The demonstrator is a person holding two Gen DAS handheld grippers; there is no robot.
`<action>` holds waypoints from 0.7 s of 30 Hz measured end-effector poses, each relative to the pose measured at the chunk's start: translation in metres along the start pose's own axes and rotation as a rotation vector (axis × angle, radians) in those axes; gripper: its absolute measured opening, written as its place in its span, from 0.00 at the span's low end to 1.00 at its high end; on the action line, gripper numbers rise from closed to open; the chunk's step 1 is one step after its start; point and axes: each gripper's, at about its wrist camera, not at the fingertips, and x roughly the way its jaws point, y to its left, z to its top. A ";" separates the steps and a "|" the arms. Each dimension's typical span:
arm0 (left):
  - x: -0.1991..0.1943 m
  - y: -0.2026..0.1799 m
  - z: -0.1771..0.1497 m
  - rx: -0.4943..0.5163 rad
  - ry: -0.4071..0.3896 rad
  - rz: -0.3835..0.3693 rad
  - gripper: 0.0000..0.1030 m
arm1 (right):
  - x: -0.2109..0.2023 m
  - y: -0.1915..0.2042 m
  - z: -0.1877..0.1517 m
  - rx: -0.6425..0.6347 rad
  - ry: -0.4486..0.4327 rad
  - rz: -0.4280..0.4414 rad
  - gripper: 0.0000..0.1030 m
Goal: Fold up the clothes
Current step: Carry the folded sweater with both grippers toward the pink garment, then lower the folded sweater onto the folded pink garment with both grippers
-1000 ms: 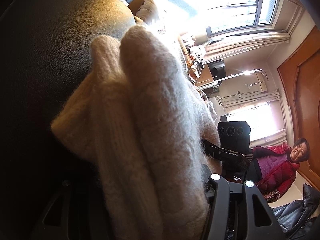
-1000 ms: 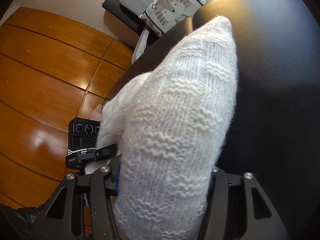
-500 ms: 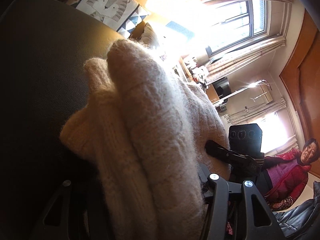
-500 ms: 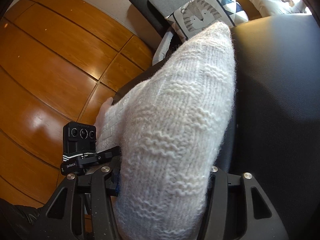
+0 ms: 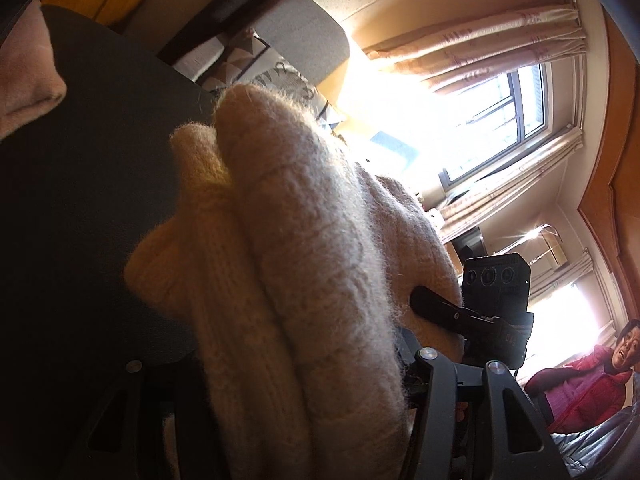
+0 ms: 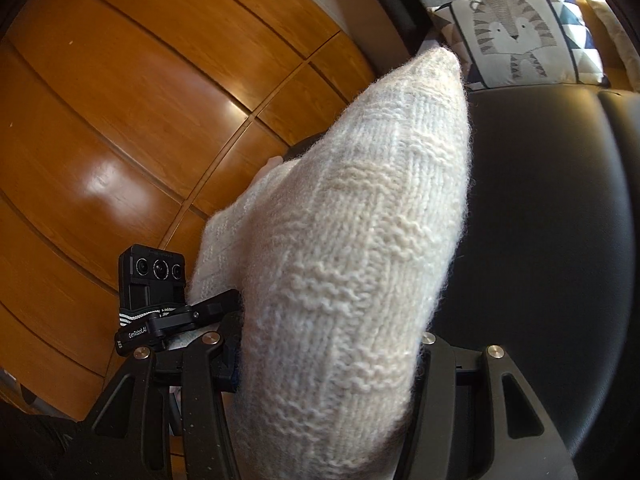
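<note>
A thick fold of a cream knitted sweater (image 5: 304,280) fills the left wrist view and runs forward over a black leather seat (image 5: 80,200). My left gripper (image 5: 288,384) is shut on its near end, jaws held wide by the bulk. In the right wrist view the same sweater (image 6: 352,240) rises to a rounded tip, with my right gripper (image 6: 320,380) shut on it. Both grippers hold the sweater side by side. The right gripper's camera block (image 5: 496,292) shows beside the knit, and the left gripper's camera block (image 6: 154,280) shows in the other view. The fingertips are buried in the wool.
A tiger-print cushion (image 6: 516,40) leans behind the black seat (image 6: 552,220). Glossy wooden panels (image 6: 120,120) lie to the left. A pink cloth (image 5: 24,80) sits at the far left. A person in a red jacket (image 5: 588,392) stands low right, near a bright curtained window (image 5: 500,120).
Both grippers have risen and travelled with the sweater still clamped. The views tilt upward, so the cushion, ceiling and curtains come further into sight. The pink cloth has appeared.
</note>
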 end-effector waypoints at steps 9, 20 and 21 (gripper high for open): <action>-0.049 -0.019 0.001 -0.028 -0.260 0.124 0.54 | 0.108 0.069 0.076 -0.180 0.060 0.113 0.53; -0.154 0.013 0.040 -0.079 -0.621 0.367 0.54 | 0.268 0.177 0.165 -0.507 0.110 0.219 0.53; -0.158 0.018 0.041 -0.089 -0.644 0.399 0.54 | 0.284 0.184 0.168 -0.543 0.118 0.209 0.53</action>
